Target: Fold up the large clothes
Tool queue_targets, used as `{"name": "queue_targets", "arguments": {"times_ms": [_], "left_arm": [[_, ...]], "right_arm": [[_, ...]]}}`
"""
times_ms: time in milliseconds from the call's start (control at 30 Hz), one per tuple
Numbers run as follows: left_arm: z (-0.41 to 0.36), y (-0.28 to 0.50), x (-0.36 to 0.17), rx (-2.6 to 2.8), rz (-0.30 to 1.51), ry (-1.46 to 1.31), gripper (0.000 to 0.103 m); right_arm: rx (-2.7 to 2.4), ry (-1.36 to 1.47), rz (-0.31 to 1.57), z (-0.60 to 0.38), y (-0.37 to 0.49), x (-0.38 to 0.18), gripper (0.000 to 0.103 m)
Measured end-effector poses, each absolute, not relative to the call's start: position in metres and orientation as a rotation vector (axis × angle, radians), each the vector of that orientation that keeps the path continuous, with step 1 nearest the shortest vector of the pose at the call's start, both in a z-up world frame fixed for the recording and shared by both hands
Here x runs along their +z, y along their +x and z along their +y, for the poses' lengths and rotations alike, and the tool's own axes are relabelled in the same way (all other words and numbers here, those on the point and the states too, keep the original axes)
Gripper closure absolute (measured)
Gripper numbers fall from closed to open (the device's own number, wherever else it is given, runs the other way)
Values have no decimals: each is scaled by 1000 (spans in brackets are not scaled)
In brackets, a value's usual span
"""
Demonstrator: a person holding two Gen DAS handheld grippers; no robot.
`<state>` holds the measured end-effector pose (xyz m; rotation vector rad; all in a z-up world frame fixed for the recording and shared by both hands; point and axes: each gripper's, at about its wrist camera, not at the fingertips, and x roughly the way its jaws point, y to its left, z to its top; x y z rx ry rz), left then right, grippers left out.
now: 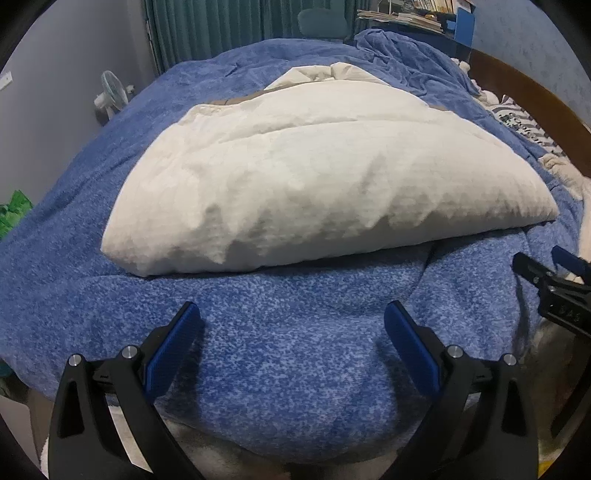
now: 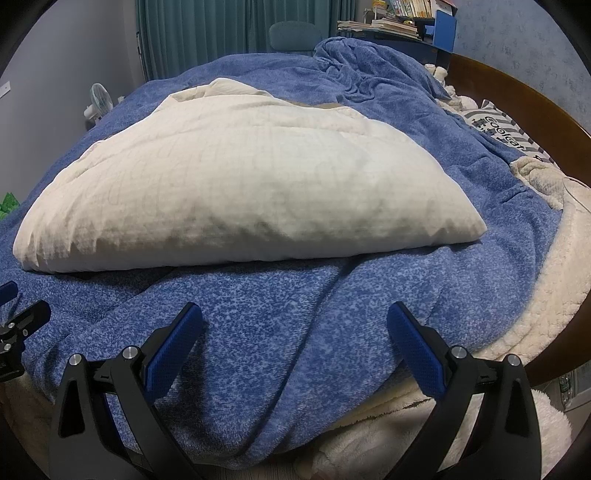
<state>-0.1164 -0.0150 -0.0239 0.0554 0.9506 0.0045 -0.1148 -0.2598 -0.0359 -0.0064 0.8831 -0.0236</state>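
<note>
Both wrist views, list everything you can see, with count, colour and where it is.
Padded garment: one, cream white, folded, lying on the blue blanket mid-bed.
Blue blanket: one, mottled blue, covering the bed, bunched at the far right.
Fleece blanket: one, cream, at the bed's right edge.
Striped pillow: one, grey and white, by the headboard.
Headboard: one, brown wood, right.
Fan: one, white, far left.
Curtain: teal, back wall.
Books: a stack, far right.
Left claw: open, above the blanket.
Right claw: open, above the blanket.
</note>
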Motion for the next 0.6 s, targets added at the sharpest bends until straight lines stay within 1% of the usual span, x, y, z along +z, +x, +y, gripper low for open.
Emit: {"name": "queue_targets", "arguments": {"times_ms": [300,467,533,600], "left_arm": [[-11,-116,-25,24,940,55,8],[-12,-112,-30,-1,991,39,8],[-12,-111,-29,-10,998,36,8],[-7,-113,-19,-9,981,32,8]], "right_arm": [[-24,-10,885,-261,-114,-36,7],[-20,-6,880,-259,-114,-36,6],[-7,5,860,-259,-116,-33,7],[53,67,795,-268,-122,-16,7]]}}
